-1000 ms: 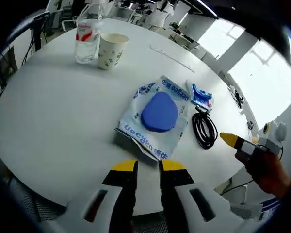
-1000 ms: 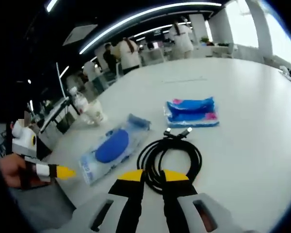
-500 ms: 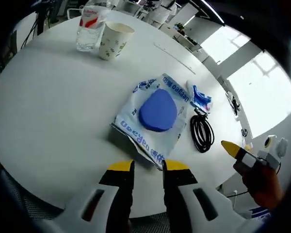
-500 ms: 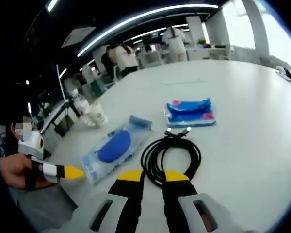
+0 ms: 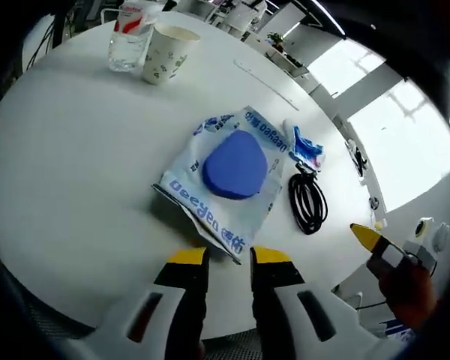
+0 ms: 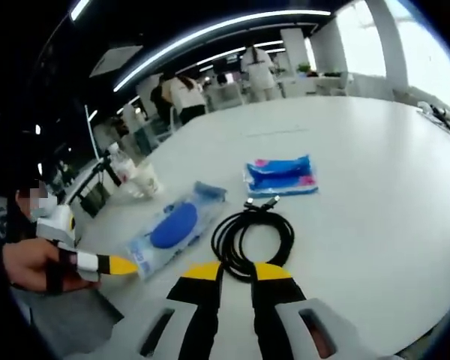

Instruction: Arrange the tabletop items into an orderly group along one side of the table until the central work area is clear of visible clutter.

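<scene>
White and round, the table (image 5: 75, 172) stands in an open office with bright windows on one side, ceiling light strips and people standing in the background. Near its middle lies a clear printed plastic bag (image 5: 223, 180) holding a blue oval pad (image 5: 233, 154), the bag's near corner reaching toward the table's near edge. Just beside the bag, on the window side, lies a coiled black cable (image 5: 307, 203), and beyond the coil a blue and pink wipes packet (image 5: 307, 146), close to the cable's plugs. Well apart from these, toward the far edge, a patterned paper cup (image 5: 165, 54) stands upright just beside a clear water bottle (image 5: 127, 37) with a red label. In the left gripper view the left gripper (image 5: 227, 259) hangs above the near edge, its yellow-tipped jaws slightly parted with nothing between them, pointing at the bag's near corner. In the right gripper view the right gripper (image 6: 231, 271) hovers at the near side of the cable coil (image 6: 252, 235), jaws likewise a little apart and empty; whether they touch the cable cannot be told. The bag (image 6: 176, 229) lies left of the coil there, and the wipes packet (image 6: 280, 175) beyond it.
</scene>
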Motion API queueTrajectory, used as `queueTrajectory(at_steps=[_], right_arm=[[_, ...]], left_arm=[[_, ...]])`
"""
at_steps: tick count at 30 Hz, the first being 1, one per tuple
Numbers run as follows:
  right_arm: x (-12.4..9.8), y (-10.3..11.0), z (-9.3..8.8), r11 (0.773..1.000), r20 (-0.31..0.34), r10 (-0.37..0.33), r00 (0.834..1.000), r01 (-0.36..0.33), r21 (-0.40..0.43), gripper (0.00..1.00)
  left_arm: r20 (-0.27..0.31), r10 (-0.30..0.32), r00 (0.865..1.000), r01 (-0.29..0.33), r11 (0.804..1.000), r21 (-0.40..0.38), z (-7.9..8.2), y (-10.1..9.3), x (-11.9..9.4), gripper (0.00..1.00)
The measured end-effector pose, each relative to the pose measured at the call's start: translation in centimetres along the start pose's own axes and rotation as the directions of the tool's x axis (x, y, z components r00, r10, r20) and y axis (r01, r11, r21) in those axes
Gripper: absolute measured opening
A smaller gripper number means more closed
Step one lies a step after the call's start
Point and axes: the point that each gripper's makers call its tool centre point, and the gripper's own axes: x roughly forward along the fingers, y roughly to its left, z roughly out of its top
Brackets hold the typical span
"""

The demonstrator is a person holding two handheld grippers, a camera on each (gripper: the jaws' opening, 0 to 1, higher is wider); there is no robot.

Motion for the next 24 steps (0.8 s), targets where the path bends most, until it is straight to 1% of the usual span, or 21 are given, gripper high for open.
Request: queueTrajectory(at_steps=[3,6,10,15,18,21,24], right_arm=[[-0.1,0.5,0.2,1.000,0.013,0.014,1.000,-0.014,0.000,0.13],[-0.2,1.8,0.8,0.998,0.037,0.055,0.998,-0.055,-0.007,0.18],[-0.2,3.0,0.9,0.996,0.043,0.084,0.996,-0.083,-0.021,0.22],[-0.3,4.6,0.2,0.990,0.022,0.133,0.991,-0.132,-0.042,0.29],[-0.5,5.2,-0.3,0.987,0.010,0.152,0.988,-0.152,-0.053,0.32],[-0.7,5.2,-0.7,0.985,-0.002,0.160,0.987,-0.159,-0.058,0.33],[-1.0,5.4,-0.9,0.982,-0.004,0.176,0.984,-0.176,-0.061,0.39]], left_arm=[[-0.004,0.005,1.000,-0.005,1.000,-0.012,-0.1,0.4,0.2,0.18],[-0.006,0.005,1.000,-0.005,1.000,-0.021,-0.2,0.5,0.2,0.17],[-0.003,0.003,1.000,-0.004,1.000,-0.020,0.0,0.5,0.2,0.15],[-0.005,0.002,1.000,-0.003,1.000,-0.029,-0.1,0.5,0.4,0.13],[0.008,0.009,1.000,-0.009,1.000,-0.022,0.0,0.6,0.5,0.09],[0.015,0.008,1.000,-0.007,0.999,-0.038,0.1,0.6,0.7,0.07],[0.017,0.010,1.000,-0.010,0.999,-0.036,0.4,0.6,0.9,0.03]])
